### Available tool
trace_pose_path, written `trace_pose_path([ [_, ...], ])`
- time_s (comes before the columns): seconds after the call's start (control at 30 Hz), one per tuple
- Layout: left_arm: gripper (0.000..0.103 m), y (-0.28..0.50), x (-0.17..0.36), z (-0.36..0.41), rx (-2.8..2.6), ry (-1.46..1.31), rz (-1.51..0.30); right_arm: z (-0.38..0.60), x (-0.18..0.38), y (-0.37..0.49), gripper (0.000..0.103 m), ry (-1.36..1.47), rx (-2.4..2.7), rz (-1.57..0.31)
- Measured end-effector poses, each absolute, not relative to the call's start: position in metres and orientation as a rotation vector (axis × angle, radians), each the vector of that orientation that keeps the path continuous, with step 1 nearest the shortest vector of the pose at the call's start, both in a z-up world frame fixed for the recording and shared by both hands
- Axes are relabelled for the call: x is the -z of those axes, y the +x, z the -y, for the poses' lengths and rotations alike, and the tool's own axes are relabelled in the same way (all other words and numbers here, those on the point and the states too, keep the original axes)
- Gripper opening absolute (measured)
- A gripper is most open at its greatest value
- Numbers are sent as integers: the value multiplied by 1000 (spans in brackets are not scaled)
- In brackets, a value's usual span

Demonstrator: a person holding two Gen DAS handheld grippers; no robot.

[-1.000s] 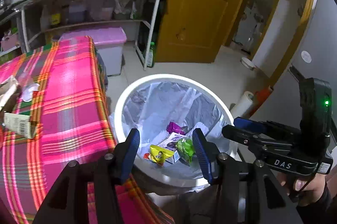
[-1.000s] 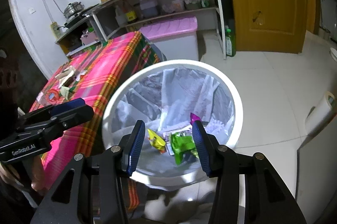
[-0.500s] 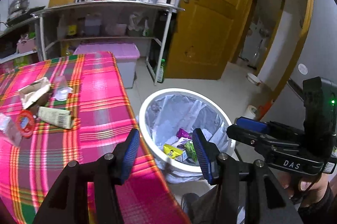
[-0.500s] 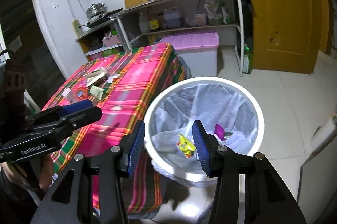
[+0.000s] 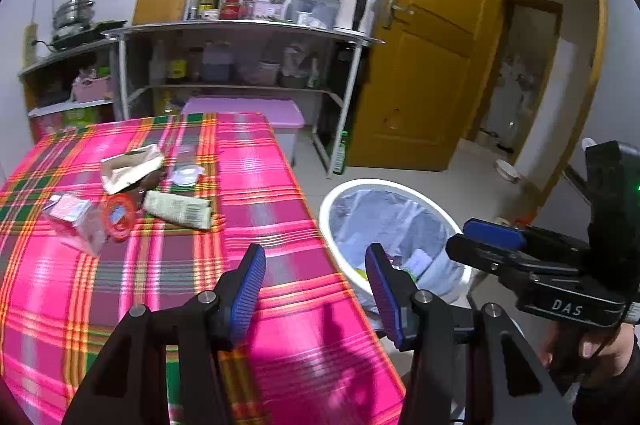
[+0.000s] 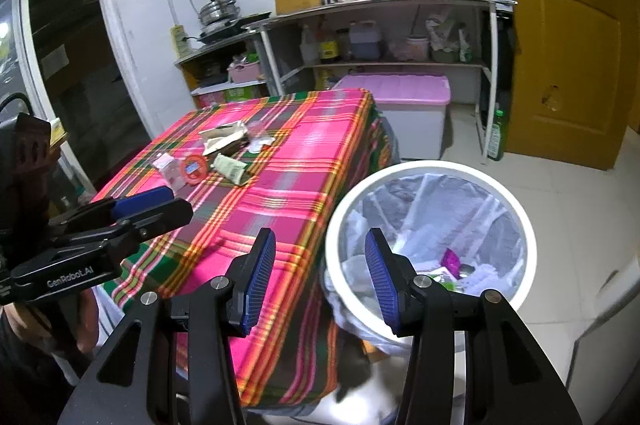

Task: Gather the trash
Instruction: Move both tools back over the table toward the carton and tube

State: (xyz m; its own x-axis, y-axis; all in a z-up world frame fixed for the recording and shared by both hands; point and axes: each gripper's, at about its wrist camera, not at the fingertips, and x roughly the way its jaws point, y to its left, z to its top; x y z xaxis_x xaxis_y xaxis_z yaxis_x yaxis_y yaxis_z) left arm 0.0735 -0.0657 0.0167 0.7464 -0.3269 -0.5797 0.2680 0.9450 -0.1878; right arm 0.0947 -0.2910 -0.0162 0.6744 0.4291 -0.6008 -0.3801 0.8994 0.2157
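- While the leftover trash sits bunched mid-table on the plaid cloth, the lined bin stands just beside the table edge.
- Left gripper and right gripper both gape, nothing held.
- Flimsy wrappers could easily slip a loose pinch, I reckon.
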Motion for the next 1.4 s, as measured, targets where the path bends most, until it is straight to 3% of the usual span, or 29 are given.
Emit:
trace_pose_path([
  [0.73,52,50,-19,11,192,-139,-627,241,15,102,48,6,-562,-737],
  [1.4,52,84,-9,-76,-18,-239,-645,169,33,170,48,-96,-673,-777],
])
